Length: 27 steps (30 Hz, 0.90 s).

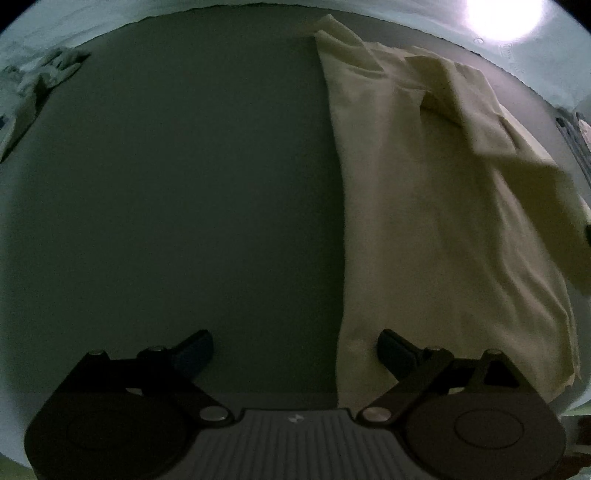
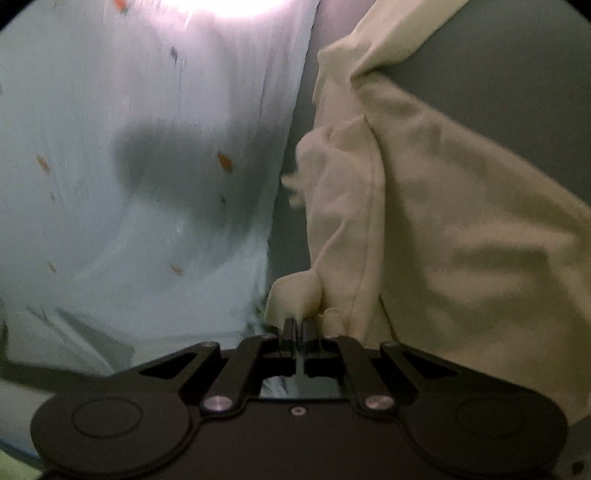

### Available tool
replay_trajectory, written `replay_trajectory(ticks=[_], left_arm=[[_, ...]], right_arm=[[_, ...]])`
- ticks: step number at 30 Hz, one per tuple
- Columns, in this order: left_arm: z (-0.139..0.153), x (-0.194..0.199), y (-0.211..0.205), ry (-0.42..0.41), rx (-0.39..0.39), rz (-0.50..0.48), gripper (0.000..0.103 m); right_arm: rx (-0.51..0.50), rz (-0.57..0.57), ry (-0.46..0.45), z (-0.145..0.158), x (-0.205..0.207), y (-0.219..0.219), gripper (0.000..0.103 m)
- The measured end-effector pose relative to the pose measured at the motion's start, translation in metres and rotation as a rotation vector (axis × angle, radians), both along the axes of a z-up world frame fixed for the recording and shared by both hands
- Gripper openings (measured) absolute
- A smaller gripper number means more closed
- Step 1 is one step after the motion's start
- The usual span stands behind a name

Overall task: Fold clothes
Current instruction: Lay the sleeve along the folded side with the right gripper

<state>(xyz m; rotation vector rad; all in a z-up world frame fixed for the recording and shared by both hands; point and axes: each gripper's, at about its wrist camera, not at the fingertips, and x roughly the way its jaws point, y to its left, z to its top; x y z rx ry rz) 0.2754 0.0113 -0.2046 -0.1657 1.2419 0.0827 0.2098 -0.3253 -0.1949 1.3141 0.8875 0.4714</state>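
A cream garment (image 1: 424, 206) lies on the dark grey table (image 1: 177, 192), stretched from the far edge toward me with one side folded over at the right. My left gripper (image 1: 295, 349) hangs open above the garment's near left edge; one finger is over the cloth, the other over bare table, and nothing is between them. In the right wrist view my right gripper (image 2: 298, 328) is shut on a corner of the cream garment (image 2: 443, 229), which is lifted and drapes in folds to the right.
A pale crumpled cloth (image 1: 40, 77) lies at the table's far left corner. Beyond the table is a light floor (image 2: 129, 147) with small orange specks. A bright light (image 1: 502, 14) glares at the top right.
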Motion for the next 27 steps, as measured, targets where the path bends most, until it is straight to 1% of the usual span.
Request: replay_trajectory(ticks=[3,7,11,13,16,20,23,26,27], left_arm=[[0.001,-0.007,0.004,-0.002,-0.008,0.009,0.096],[0.002,-0.015,0.007,0.001,-0.013,0.014,0.096],[0.002,-0.018,0.009,-0.003,-0.022,0.014,0.096],[0.001,-0.019,0.011,-0.004,-0.026,0.014,0.096],[-0.001,-0.020,0.013,-0.004,-0.035,0.015,0.096],[-0.001,-0.019,0.014,-0.005,-0.044,0.019,0.096],[0.000,-0.018,0.013,-0.011,-0.042,0.025,0.096],[0.001,-0.018,0.015,-0.016,-0.050,0.032,0.096],[0.002,-0.019,0.016,-0.016,-0.051,0.035,0.096]], right_arm=[[-0.031,0.057,-0.003,0.001,-0.004,0.011,0.003],[-0.047,0.105,0.008,-0.003,-0.007,0.022,0.003],[-0.099,0.168,0.013,-0.005,-0.011,0.033,0.003],[-0.136,0.195,0.031,-0.009,-0.011,0.037,0.003],[-0.220,0.246,0.069,-0.014,-0.019,0.041,0.004],[-0.285,0.281,0.127,-0.019,-0.022,0.044,0.009],[-0.249,0.260,0.070,-0.010,-0.023,0.039,0.017],[-0.151,0.195,-0.041,-0.001,-0.024,0.029,0.018],[-0.114,0.169,-0.060,-0.001,-0.024,0.025,0.019]])
